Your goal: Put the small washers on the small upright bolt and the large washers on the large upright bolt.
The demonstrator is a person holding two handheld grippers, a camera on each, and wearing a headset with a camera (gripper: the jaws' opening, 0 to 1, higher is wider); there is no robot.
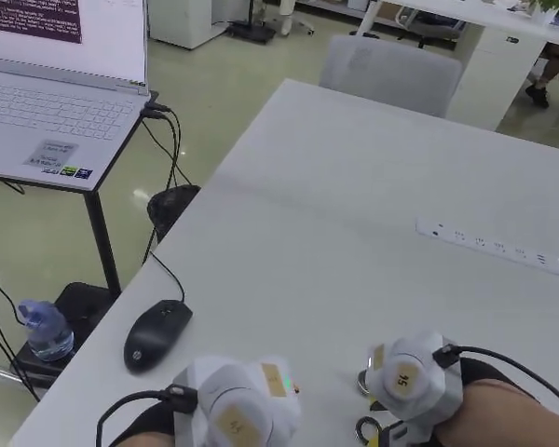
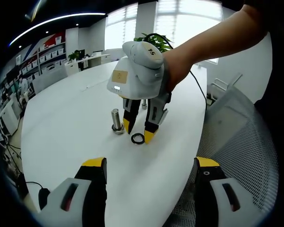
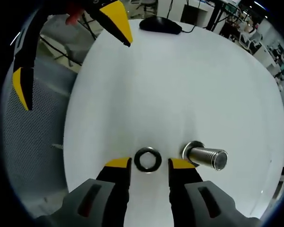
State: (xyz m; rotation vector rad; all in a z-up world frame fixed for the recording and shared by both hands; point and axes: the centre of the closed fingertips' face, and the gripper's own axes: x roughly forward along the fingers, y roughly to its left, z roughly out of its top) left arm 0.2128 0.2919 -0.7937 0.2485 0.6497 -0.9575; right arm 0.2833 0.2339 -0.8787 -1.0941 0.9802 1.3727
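Black washer (image 3: 147, 159) lay flat on the white counter (image 3: 180, 85) between the spread tips of the right claw (image 3: 150, 163). The big bolt (image 3: 206, 157) stood at its 3 o'clock. The left claw (image 2: 150, 162) was wide apart.

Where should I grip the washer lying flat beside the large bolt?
Across its outer rim, from straight above: the washer lies flat on the table, so only opposite edges offer purchase. The open right gripper straddles it, beside the large bolt.
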